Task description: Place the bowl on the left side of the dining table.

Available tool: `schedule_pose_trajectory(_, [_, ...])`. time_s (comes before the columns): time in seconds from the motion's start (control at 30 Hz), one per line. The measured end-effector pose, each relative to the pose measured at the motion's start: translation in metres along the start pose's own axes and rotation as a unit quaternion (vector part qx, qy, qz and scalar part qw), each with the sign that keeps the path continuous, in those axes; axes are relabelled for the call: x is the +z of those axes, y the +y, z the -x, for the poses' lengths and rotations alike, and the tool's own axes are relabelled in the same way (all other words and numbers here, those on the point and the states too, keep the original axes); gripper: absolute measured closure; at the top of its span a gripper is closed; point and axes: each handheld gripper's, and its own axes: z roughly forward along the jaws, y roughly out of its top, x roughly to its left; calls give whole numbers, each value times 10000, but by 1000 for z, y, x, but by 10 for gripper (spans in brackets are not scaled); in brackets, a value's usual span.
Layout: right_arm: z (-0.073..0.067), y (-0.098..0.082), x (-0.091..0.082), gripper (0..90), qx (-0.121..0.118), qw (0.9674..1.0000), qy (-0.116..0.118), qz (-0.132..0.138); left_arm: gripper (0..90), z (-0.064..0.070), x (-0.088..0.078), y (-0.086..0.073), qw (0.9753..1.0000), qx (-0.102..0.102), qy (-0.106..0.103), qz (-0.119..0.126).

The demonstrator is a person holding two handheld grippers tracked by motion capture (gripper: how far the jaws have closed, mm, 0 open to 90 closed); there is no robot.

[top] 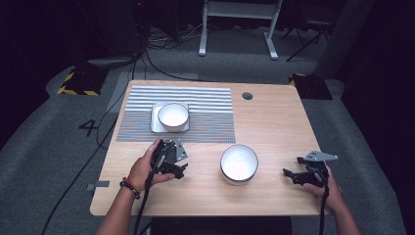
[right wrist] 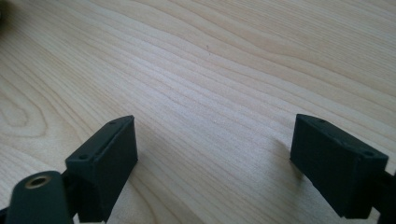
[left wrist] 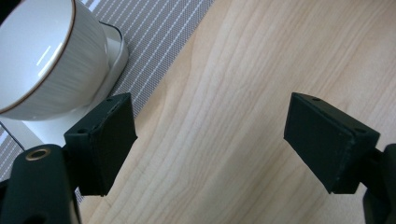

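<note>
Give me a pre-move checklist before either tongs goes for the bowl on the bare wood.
1. Left tongs open: ok, jaws wide apart with bare wood between them.
2. Right tongs open: ok, jaws wide apart with nothing between them.
3. Near bowl upright and free: ok, it stands on the table between the two tongs, touched by neither.
4. Near bowl empty: ok, white inside, nothing seen in it.
5. Far bowl seated: ok, upright on the square plate on the striped mat.
6. Cables clear of the bowls: cannot tell, they trail off the near edge.
</note>
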Motion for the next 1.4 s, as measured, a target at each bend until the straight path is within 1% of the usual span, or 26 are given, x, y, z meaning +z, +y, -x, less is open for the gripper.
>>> schedule_pose_trajectory(0.03, [0,0,0,148,0,10000,0,0,168,0,0,0,10000,0,0,0])
schedule_pose_trajectory(0.07, [0,0,0,148,1,10000,0,-1,168,1,0,-4,10000,-41,-73,-15])
schedule_pose_trajectory(0.13, [0,0,0,149,1,10000,-1,1,168,2,1,-8,10000,-66,-43,-19])
schedule_pose_trajectory(0.2, [0,0,0,149,-4,10000,-1,0,167,2,0,-11,9999,-31,-62,-77])
schedule_pose_trajectory(0.3, [0,0,0,149,-2,10000,0,2,167,3,-1,-15,9999,-107,-67,-66])
schedule_pose_trajectory(0.33, [0,0,0,149,-6,10000,0,2,167,3,0,-17,9999,-118,-15,-36])
schedule_pose_trajectory(0.4, [0,0,0,149,1,10000,0,0,167,4,-1,-18,9999,-95,-30,-82])
schedule_pose_trajectory(0.43, [0,0,0,149,1,10000,0,0,167,6,0,-21,9998,-155,-72,-74])
schedule_pose_trajectory(0.47, [0,0,0,149,-7,10000,-2,3,167,5,-1,-21,9999,-81,-48,-104])
schedule_pose_trajectory(0.5, [0,0,0,149,1,10000,1,0,167,6,0,-23,9998,-158,-87,-73])
schedule_pose_trajectory(0.53, [0,0,0,148,-4,10000,-3,1,167,7,-1,-24,9997,-167,-96,-116])
schedule_pose_trajectory(0.6, [0,0,0,149,-5,10000,-1,1,167,8,0,-26,9998,-157,-68,-81])
schedule_pose_trajectory(0.63, [0,0,0,149,3,10000,0,-1,166,8,0,-27,9997,-202,-93,-79])
schedule_pose_trajectory(0.67, [0,0,0,149,-10,10000,-2,3,166,8,0,-28,9997,-210,-68,-60])
schedule_pose_trajectory(0.7, [0,0,0,149,3,10000,0,0,167,9,0,-29,9995,-284,-127,-49])
schedule_pose_trajectory(0.73, [0,0,0,149,-4,10000,-1,2,167,9,-1,-30,9997,-251,-34,-44])
schedule_pose_trajectory(0.8, [0,0,0,149,-7,10000,-1,2,167,9,-1,-33,9995,-293,-55,-43])
schedule_pose_trajectory(0.83, [0,0,0,148,1,10000,1,1,167,10,-1,-34,9993,-344,-123,-35])
schedule_pose_trajectory(0.97, [0,0,0,149,-3,10000,1,0,167,11,-1,-39,9992,-385,-111,-69])
schedule_pose_trajectory(1.0, [0,0,0,149,2,10000,1,0,167,12,-2,-42,9990,-418,-117,-46])
schedule_pose_trajectory(1.1, [0,0,0,148,0,10000,-1,-1,167,11,-3,-45,9991,-410,-88,-21])
schedule_pose_trajectory(1.17, [0,0,0,149,-4,10000,-1,1,168,12,-3,-51,9984,-550,-133,-21])
schedule_pose_trajectory(1.2, [0,0,0,149,-1,10000,0,1,170,12,-3,-53,9984,-558,-102,-4])
schedule_pose_trajectory(1.23, [0,0,0,149,0,10000,-1,-1,172,12,-3,-55,9981,-607,-141,-24])
schedule_pose_trajectory(1.3, [0,0,0,149,-3,10000,-1,0,172,13,-4,-59,9978,-654,-109,-29])
schedule_pose_trajectory(1.4, [0,0,0,148,-7,10000,-2,2,172,13,-5,-66,9971,-743,-171,-3])
